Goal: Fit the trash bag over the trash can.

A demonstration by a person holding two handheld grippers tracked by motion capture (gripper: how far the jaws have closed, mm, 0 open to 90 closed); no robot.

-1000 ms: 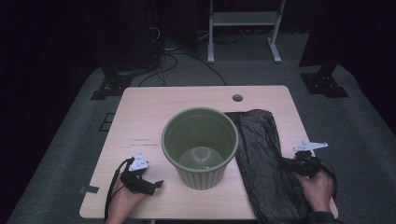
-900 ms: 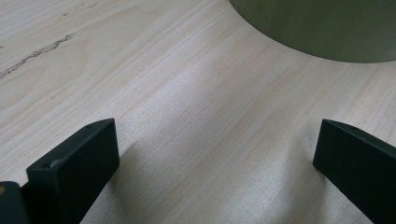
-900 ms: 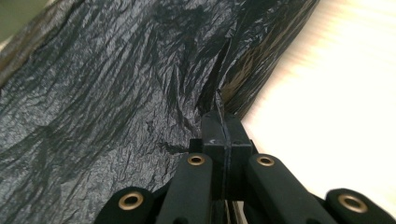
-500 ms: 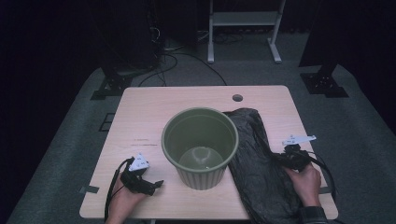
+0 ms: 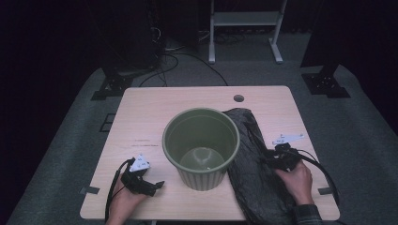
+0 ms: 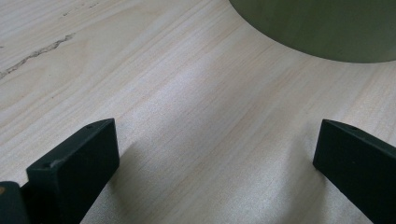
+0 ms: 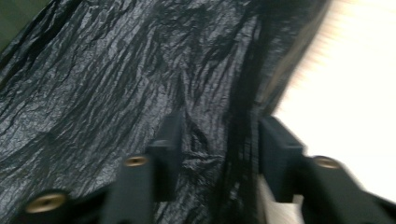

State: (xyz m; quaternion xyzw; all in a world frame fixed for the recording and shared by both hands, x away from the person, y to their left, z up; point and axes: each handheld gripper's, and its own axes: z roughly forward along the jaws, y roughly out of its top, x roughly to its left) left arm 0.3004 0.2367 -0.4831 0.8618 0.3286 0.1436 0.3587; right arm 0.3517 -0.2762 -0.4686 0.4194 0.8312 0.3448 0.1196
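Wood table (image 5: 141,122): left gripper (image 5: 152,186) low, jaws spread; right gripper (image 5: 268,159) jaws part-closed astride black bag (image 5: 253,183) fold.

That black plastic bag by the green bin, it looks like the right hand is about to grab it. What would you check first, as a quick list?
1. Right gripper open: ok, jaws apart.
2. Black bag between them: ok, a crinkled fold runs through the gap.
3. Grip closed on it: not ok, not yet.
4. Green bin upright and empty: ok.
5. Left gripper out of the way: ok, open over bare table, beside the bin.
6. Bag's opening located: cannot tell.
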